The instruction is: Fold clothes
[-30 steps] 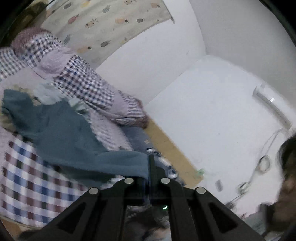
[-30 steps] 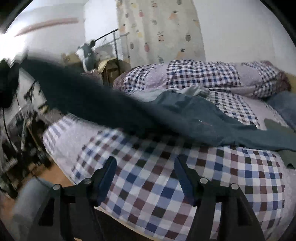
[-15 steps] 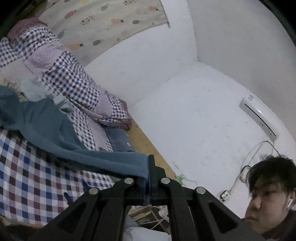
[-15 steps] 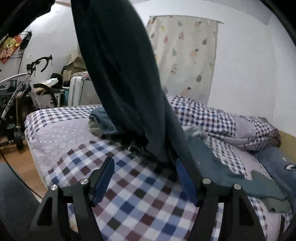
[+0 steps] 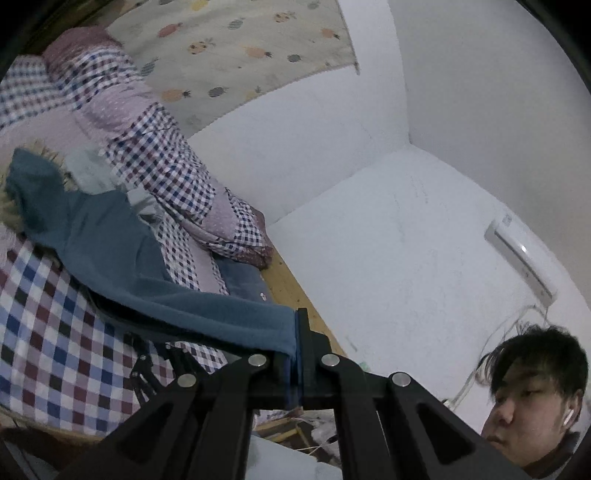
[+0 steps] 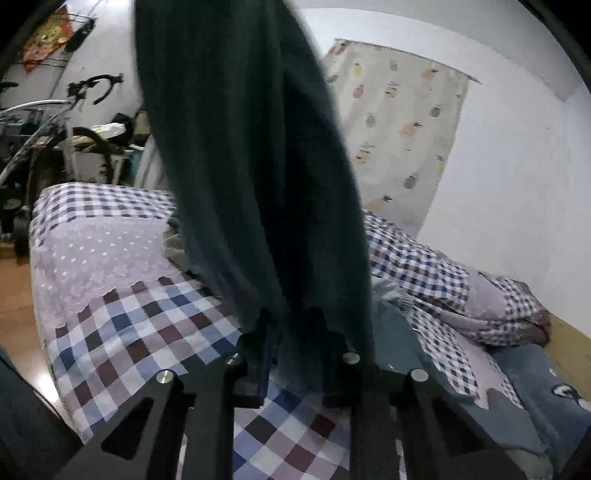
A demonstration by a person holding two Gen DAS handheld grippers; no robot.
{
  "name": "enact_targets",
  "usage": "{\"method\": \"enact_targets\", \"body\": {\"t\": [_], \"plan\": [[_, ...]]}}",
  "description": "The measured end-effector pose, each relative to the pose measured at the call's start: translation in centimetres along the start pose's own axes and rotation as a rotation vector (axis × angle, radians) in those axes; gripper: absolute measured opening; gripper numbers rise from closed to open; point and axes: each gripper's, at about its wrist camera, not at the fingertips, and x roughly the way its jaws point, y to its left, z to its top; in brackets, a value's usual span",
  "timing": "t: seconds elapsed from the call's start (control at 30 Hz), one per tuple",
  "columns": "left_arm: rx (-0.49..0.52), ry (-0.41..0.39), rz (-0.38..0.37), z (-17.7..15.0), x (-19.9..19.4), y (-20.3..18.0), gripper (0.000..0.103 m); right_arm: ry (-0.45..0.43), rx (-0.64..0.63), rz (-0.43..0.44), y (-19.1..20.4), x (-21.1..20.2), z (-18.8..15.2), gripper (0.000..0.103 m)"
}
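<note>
A: Any brand or txt readable?

B: None I can read. Red hanging (image 6: 46,35) on the wall top left in the right wrist view has marks, too blurry. Pineapple-print curtain (image 5: 236,48) is pics only. AC unit (image 5: 521,264) shows no legible label.

A: Left gripper?

B: Left gripper (image 5: 295,354) has its fingers pressed together, pinching an edge of the teal garment (image 5: 110,251). Cloth runs from there down and left to the bed (image 5: 44,332), its far end lying near the checked quilt roll (image 5: 166,162) at the bed's far edge.

A: Right?

B: Right gripper (image 6: 299,350) fingers are a bit apart w/ the dark hanging cloth draped between and over them. Can't tell if they actually pinch it.

A: Vs 0.5 s ago?

B: Left grip is the same, view nearly unchanged, cloth slightly more slack. On the right the fingers were clearly wider apart w/ cloth just in front; now they've come closer and the cloth fills more of the frame. Person's head (image 5: 535,387) remains at bottom right.
</note>
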Motion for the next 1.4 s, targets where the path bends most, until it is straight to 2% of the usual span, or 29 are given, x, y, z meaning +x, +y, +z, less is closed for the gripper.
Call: {"method": "enact_targets", "body": {"t": [0.07, 0.1, 0.13, 0.2, 0.27, 0.37, 0.5, 0.57, 0.6, 0.67, 0.7, 0.73, 0.8, 1.0, 1.07, 1.17, 1.2, 1.23, 1.27, 1.3, 1.33, 1.4], "plan": [[-0.012, -0.01, -0.001, -0.1, -0.5, 0.3, 0.0, -0.006, 0.056, -0.012, 0.1, -1.3, -0.2, 0.021], [-0.006, -0.009, 0.001, -0.1, -0.6, 0.3, 0.0, -0.011, 0.087, -0.016, 0.2, -2.0, -0.3, 0.031], [0.0, -0.007, 0.003, -0.1, -0.8, 0.2, 0.0, -0.02, 0.103, -0.012, 0.4, -2.7, -0.5, 0.05], [0.001, -0.003, 0.0, -0.2, -0.7, 0.0, 0.0, -0.045, 0.051, 0.004, 2.3, -3.4, -0.8, 0.065], [0.002, 0.001, -0.003, -0.3, -0.7, -0.1, 0.0, -0.051, -0.01, 0.004, 4.1, -3.4, -1.1, 0.067], [0.006, 0.016, -0.006, -0.6, -0.5, -0.4, 0.0, -0.038, -0.037, -0.025, 5.6, -2.4, -1.5, 0.071], [0.005, 0.05, -0.023, -1.3, 0.2, -0.8, 0.0, -0.006, -0.045, -0.158, 5.9, 0.3, -1.8, 0.071], [0.005, 0.064, -0.029, -1.6, 0.5, -0.9, 0.0, 0.01, -0.025, -0.183, 4.9, 1.0, -1.9, 0.071], [0.004, 0.068, -0.032, -1.7, 0.6, -0.9, 0.0, 0.021, -0.013, -0.194, 4.3, 1.4, -1.9, 0.069], [0.001, 0.068, -0.033, -1.8, 0.6, -0.8, 0.0, 0.034, -0.012, -0.195, 3.3, 1.8, -1.9, 0.046], [0.0, 0.064, -0.03, -1.7, 0.5, -0.7, 0.0, 0.049, -0.011, -0.18, 2.6, 1.9, -1.9, 0.011], [-0.002, 0.055, -0.024, -1.6, 0.2, -0.5, 0.0, 0.068, -0.004, -0.154, 1.8, 2.0, -1.9, 0.001], [-0.014, 0.03, -0.008, -1.3, -0.6, 0.0, 0.0, 0.105, 0.01, -0.067, -0.2, 1.5, -1.6, 0.001], [-0.068, -0.075, 0.06, -0.6, -3.7, 2.4, 0.0, 0.147, 0.033, 0.063, -6.6, -3.3, 0.1, 0.001], [-0.076, -0.087, 0.089, -0.8, -4.2, 3.0, 0.0, 0.158, 0.047, 0.119, -8.6, -5.4, 0.8, 0.001], [-0.084, -0.085, 0.128, -1.2, -4.7, 3.9, 0.0, 0.166, 0.091, 0.248, -11.0, -8.4, 1.1, 0.008], [-0.082, -0.08, 0.145, -1.4, -4.7, 4.1, 0.0, 0.182, 0.113, 0.301, -11.7, -9.1, 0.7, 0.016], [-0.081, -0.075, 0.163, -1.6, -4.8, 4.4, 0.0, 0.193, 0.131, 0.337, -12.4, -9.4, 0.3, 0.034], [-0.079, -0.07, 0.18, -1.9, -4.8, 4.6, 0.0, 0.204, 0.156, 0.363, -13.1, -9.6, -0.4, 0.045], [-0.078, -0.065, 0.196, -2.1, -4.8, 4.8, 0.0, 0.213, 0.191, 0.371, -14.1, -9.9, -1.4, 0.061], [-0.076, -0.06, 0.207, -2.3, -4.7, 5.0, 0.0, 0.231, 0.229, 0.368, -15.1, -9.8, -2.4, 0.065], [-0.069, -0.046, 0.241, -2.8, -4.5, 5.3, 0.0, 0.289, 0.32, 0.326, -17.1, -8.8, -4.8, 0.066]]}}
